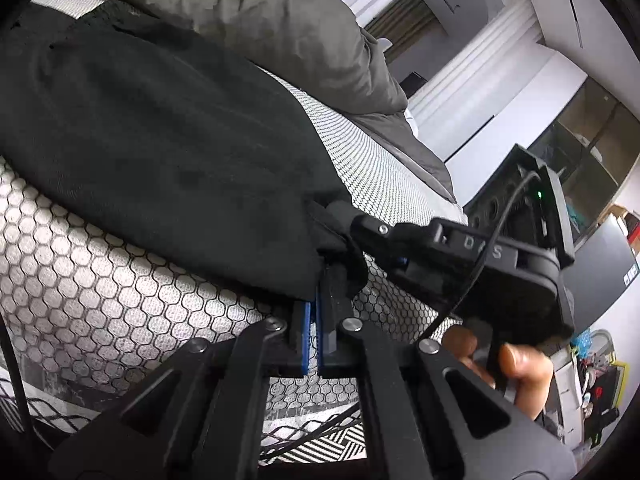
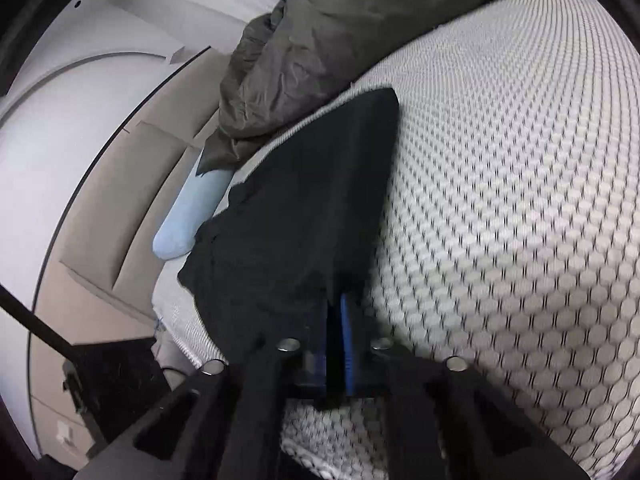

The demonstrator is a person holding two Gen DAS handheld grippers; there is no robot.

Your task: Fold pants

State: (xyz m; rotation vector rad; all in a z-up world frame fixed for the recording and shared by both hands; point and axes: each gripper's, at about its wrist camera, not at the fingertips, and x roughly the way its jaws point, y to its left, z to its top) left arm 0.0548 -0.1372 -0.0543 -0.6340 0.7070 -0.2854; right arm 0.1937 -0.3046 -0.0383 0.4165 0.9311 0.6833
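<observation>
Both my grippers, left point(image 1: 320, 300) and right point(image 2: 336, 308), fingers clamped on the pants' point(image 1: 160, 152) near hem on the bed point(image 1: 120, 300); thin pinches may slip, dropping it.

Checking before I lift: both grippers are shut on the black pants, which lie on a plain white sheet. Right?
Not quite. Both the left gripper and right gripper are shut on the black pants, but the bed cover is honeycomb-patterned, not plain white, as both wrist views show.
</observation>
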